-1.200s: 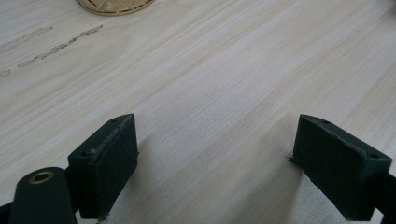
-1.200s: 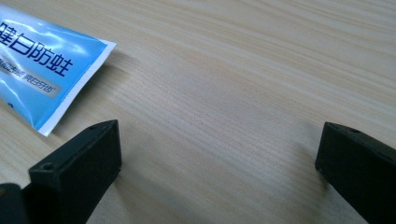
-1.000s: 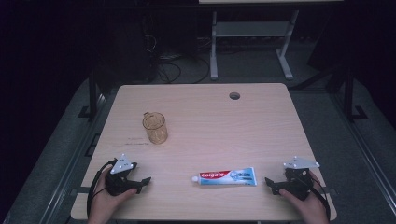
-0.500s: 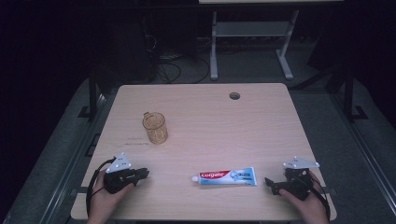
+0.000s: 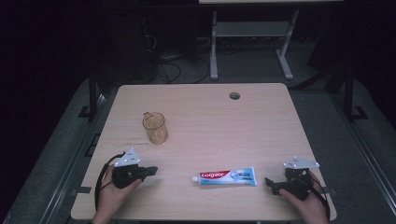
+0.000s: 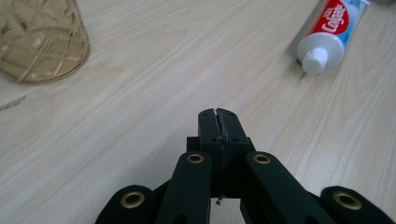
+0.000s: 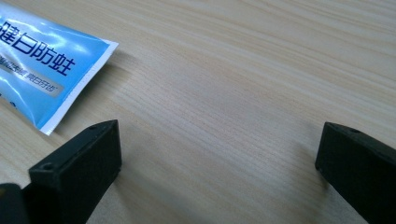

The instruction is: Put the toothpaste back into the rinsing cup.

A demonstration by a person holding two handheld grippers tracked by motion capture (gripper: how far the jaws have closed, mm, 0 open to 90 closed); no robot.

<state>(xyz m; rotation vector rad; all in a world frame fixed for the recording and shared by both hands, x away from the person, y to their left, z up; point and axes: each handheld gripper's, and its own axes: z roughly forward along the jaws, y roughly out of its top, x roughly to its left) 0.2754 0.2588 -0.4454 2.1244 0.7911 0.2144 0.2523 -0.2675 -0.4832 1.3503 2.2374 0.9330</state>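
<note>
A light wooden desk (image 5: 210,116) seen from above, with a round cable hole (image 5: 234,96) near its far edge. A toothpaste tube (image 5: 226,177) lies flat near the front edge, roughly midway between the two tools, its white cap (image 6: 314,59) toward the left hand-held gripper (image 5: 150,171) and its flat crimped end (image 7: 79,100) toward the right hand-held gripper (image 5: 269,183). An amber patterned glass mug (image 5: 155,127) stands upright on the left half of the desk, beyond the left hand-held gripper and apart from it. The left hand-held gripper, held low over the desk at front left, has its jaws pressed together with nothing between them. The right hand-held gripper, at front right, has its jaws spread wide over bare wood, the tube's end lying just beyond one jaw without touching it.
</note>
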